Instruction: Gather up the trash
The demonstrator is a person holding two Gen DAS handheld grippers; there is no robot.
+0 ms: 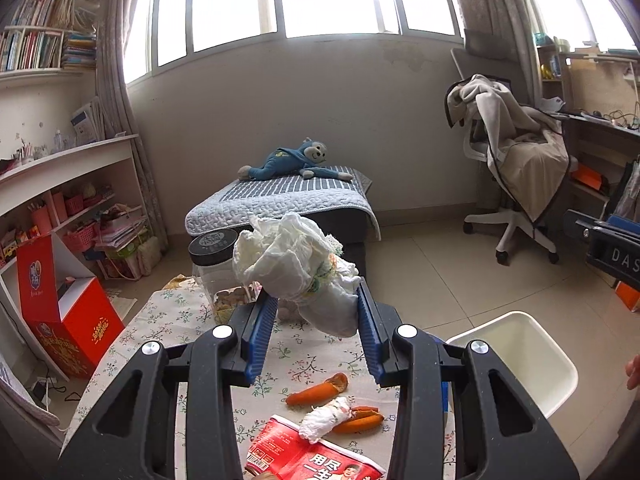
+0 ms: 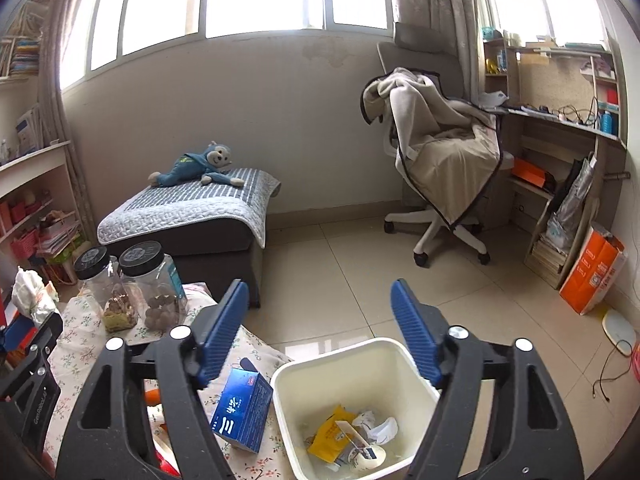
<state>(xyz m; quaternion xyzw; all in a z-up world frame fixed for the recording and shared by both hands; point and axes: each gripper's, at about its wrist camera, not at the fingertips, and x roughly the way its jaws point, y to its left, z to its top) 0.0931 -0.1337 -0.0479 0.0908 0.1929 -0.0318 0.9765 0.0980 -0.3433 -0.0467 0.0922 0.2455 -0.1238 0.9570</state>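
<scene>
My left gripper [image 1: 318,306] is shut on a crumpled white diaper [image 1: 296,268] and holds it above the floral table [image 1: 168,320]. The diaper also shows at the left edge of the right wrist view [image 2: 30,292]. My right gripper [image 2: 320,300] is open and empty above the white trash bin [image 2: 296,376], which holds a yellow wrapper [image 2: 334,432] and paper scraps. The bin shows in the left wrist view [image 1: 516,364] to the right of the table. On the table lie carrot pieces [image 1: 320,390], a small wad of tissue [image 1: 324,422] and a red wrapper [image 1: 312,458].
A blue box [image 2: 244,412] lies at the table edge beside the bin. Two clear jars with black lids [image 2: 132,284] stand at the table's far end. Beyond are a bed with a blue plush monkey [image 2: 196,164], a draped office chair [image 2: 440,160], a red box [image 1: 68,308] and shelves.
</scene>
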